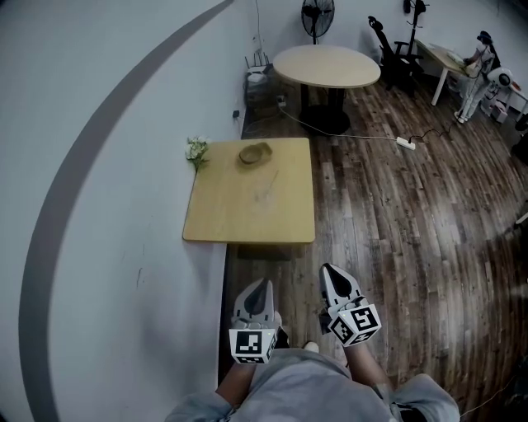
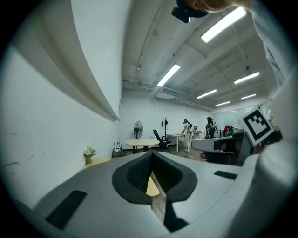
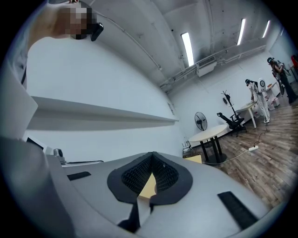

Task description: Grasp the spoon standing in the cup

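Note:
A square light-wood table [image 1: 247, 206] stands against the white wall, well ahead of both grippers. On its far edge sit a brownish bowl-like vessel [image 1: 255, 153] and a small bunch of white flowers [image 1: 196, 151]; it is too small to tell whether a spoon stands in it. My left gripper [image 1: 262, 283] and right gripper [image 1: 328, 269] hover side by side over the wooden floor, short of the table's near edge. Both point toward the table and both are shut with nothing between the pads. The left gripper view [image 2: 152, 160] and right gripper view [image 3: 151, 158] show the jaws meeting at the tips.
A round table [image 1: 327, 66] stands farther back, with a floor fan [image 1: 318, 16] and an office chair [image 1: 392, 49] near it. A power strip [image 1: 405, 143] and its cable lie on the floor. A person [image 1: 478, 70] stands by a desk at the far right.

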Motion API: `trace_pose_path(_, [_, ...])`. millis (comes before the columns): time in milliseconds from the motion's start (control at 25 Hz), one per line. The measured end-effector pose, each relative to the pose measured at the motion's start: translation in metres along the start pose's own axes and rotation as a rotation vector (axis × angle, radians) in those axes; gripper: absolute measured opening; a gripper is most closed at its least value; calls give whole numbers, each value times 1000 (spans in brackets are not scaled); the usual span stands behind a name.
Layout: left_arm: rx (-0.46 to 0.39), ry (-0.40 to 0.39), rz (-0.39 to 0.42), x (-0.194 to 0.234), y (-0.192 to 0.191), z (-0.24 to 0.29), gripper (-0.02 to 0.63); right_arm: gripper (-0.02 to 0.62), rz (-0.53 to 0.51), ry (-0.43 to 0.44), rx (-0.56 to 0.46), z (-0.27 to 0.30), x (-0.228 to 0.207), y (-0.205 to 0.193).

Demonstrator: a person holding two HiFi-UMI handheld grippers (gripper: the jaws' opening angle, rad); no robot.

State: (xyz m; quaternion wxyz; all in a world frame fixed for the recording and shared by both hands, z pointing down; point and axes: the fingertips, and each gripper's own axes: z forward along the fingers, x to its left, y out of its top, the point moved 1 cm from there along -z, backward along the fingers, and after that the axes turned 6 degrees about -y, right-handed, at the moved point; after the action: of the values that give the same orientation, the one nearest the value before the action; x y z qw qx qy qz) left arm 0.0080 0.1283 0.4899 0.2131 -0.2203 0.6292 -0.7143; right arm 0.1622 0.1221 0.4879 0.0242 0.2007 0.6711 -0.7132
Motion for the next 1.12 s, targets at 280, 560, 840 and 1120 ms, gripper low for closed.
trace_pose_path(280, [-46,-15,10,44,19,41,2,-1,-17,3,-11,56,4,8])
trace_pose_path(560, [-50,-4,-11,90,25,66,2,-2,-28,11,-4,109,12,12])
trace_pose_path(840, [-52,-4,-32,134,24,86,2,-2,-38,1,20,155,23,4])
trace_pose_path(1120, [-53,-21,-35,174,28,107,2,-2,-42,-27,21,199,29,2])
